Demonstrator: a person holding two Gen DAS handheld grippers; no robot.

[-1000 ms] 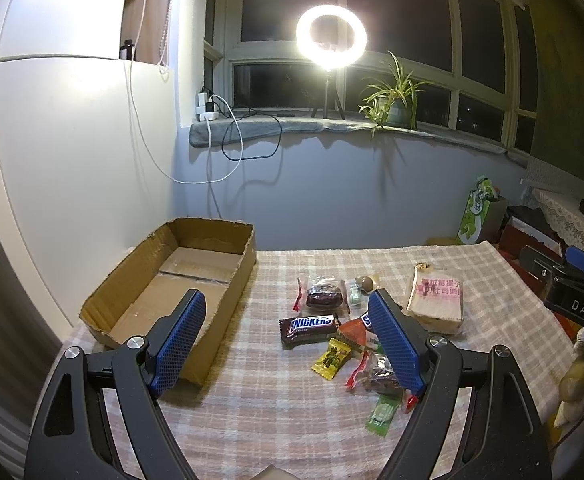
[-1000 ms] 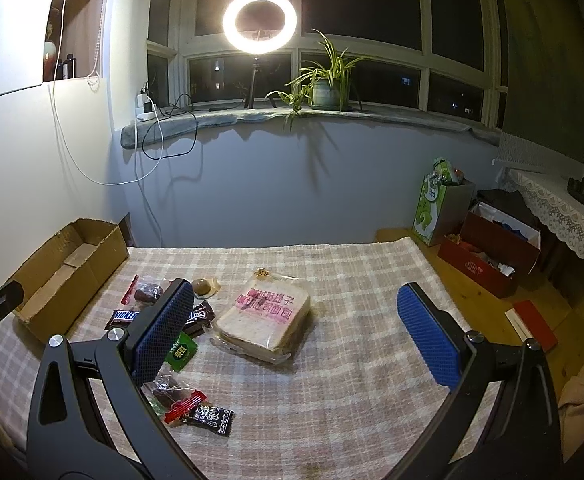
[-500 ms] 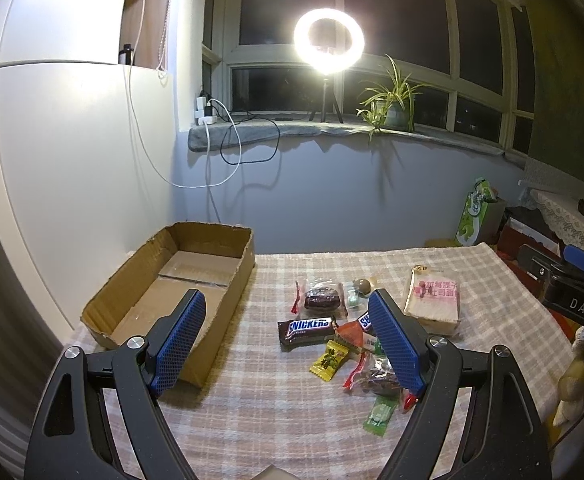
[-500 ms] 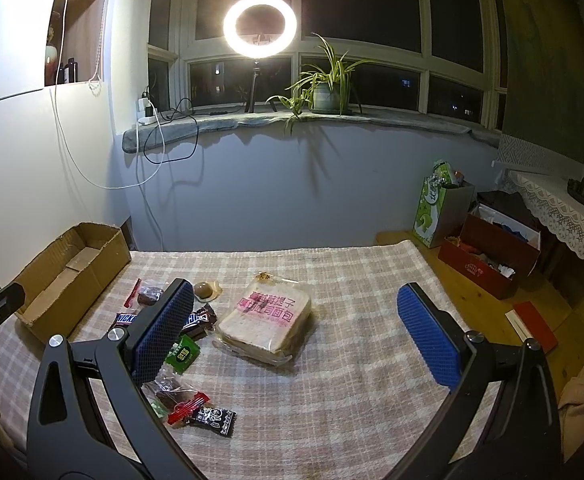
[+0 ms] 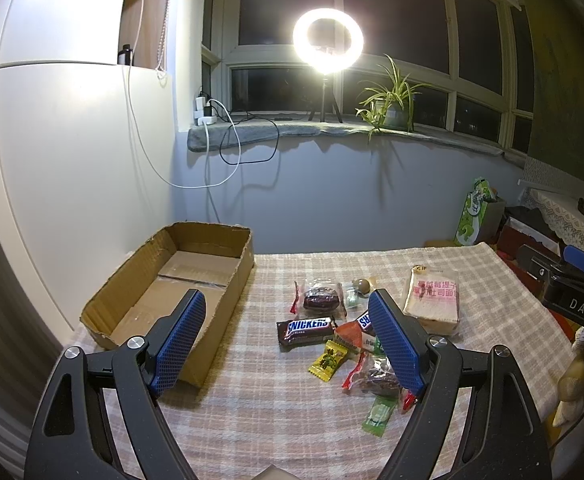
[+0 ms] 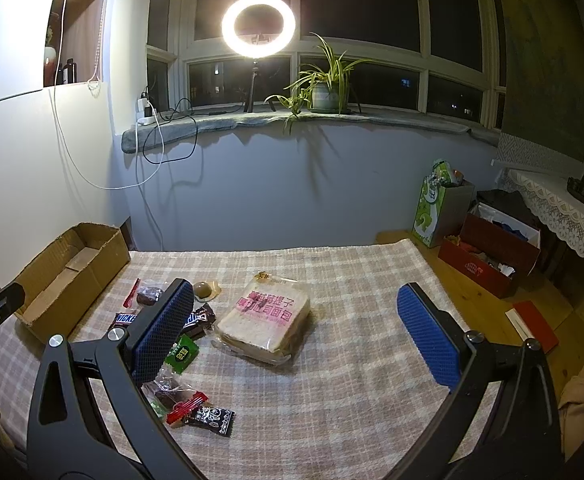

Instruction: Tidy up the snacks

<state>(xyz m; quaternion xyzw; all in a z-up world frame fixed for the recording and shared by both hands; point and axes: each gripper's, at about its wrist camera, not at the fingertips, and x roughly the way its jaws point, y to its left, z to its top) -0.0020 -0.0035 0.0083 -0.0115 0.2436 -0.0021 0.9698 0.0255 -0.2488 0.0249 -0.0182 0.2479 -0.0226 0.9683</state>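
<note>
Night-lit room, checked cloth (image 5: 275, 420) over a table. At the left, an open cardboard box (image 5: 227, 292), nothing visible inside. To its right on the cloth, well apart from the box, a loose scatter of snacks: a Snickers bar (image 5: 306, 329), a clear packet with a dark date-like sweet (image 5: 319, 300), a yellow candy (image 5: 328, 361), a green sachet (image 5: 380, 414), a second dark sweet in a red-edged wrapper (image 5: 376, 378). Just right of the scatter, a bagged loaf of sliced bread (image 6: 263, 318) with pink print, flat on the cloth.

Left gripper (image 5: 287, 344) above the near edge of the table, blue pads spread wide, holding nothing, aimed between box and sweets. Right gripper (image 6: 298, 332) also spread wide and empty, roughly framing the bread; a black-wrapped candy (image 6: 211, 418) close below its left finger.

Likely step: approach for a first pick, nothing yet in the box. Sensible way to proceed: one item at a time, starting with something isolated and firm such as the Snickers bar, pads across its short width, jaws lowered almost to the cloth before closing. Care needed not to pinch the cloth or drag neighbouring wrappers. Bread best squeezed lightly, being soft. Thin sachets likely slippery, hard to lift flat
</note>
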